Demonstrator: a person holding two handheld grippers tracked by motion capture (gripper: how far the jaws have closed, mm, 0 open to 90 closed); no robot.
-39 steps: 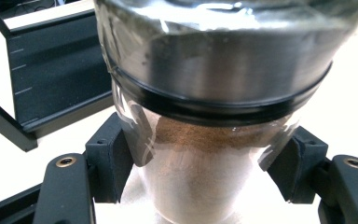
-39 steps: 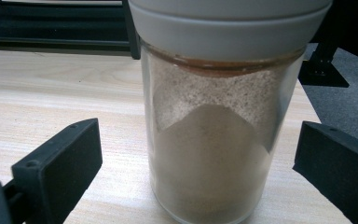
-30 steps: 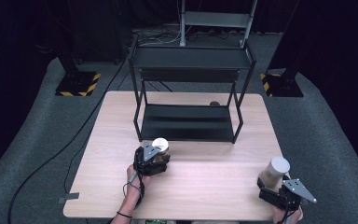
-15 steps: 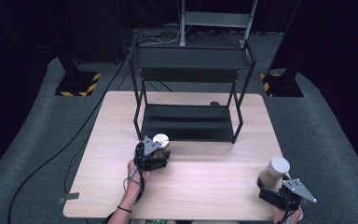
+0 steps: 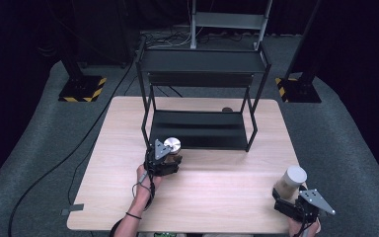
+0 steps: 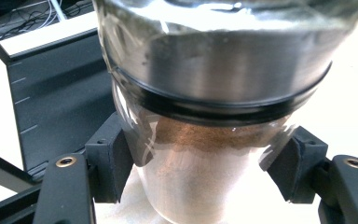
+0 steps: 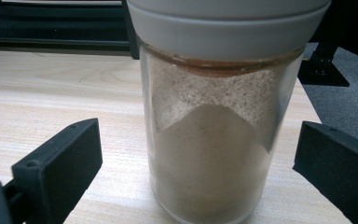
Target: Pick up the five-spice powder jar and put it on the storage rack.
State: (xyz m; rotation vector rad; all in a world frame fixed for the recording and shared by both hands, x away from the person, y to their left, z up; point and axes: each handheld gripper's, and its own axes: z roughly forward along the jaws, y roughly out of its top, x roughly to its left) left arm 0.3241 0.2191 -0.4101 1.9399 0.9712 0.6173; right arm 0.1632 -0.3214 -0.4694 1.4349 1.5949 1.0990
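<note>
Metal-lidded jar [image 6: 214, 154] holds brown powder; white-lidded jar [image 7: 214, 140] holds beige powder.

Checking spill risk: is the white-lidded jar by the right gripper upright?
Upright: the white-lidded jar stands on the table, lid on top, powder settled below.

— The jar lids?
— One silver lid [image 5: 172, 144] over brown powder, one white lid [image 5: 295, 175] over tan powder.
— The counter [image 5: 217, 197]?
— Pale wood grain, under a black shelf rack [image 5: 200, 129].
</note>
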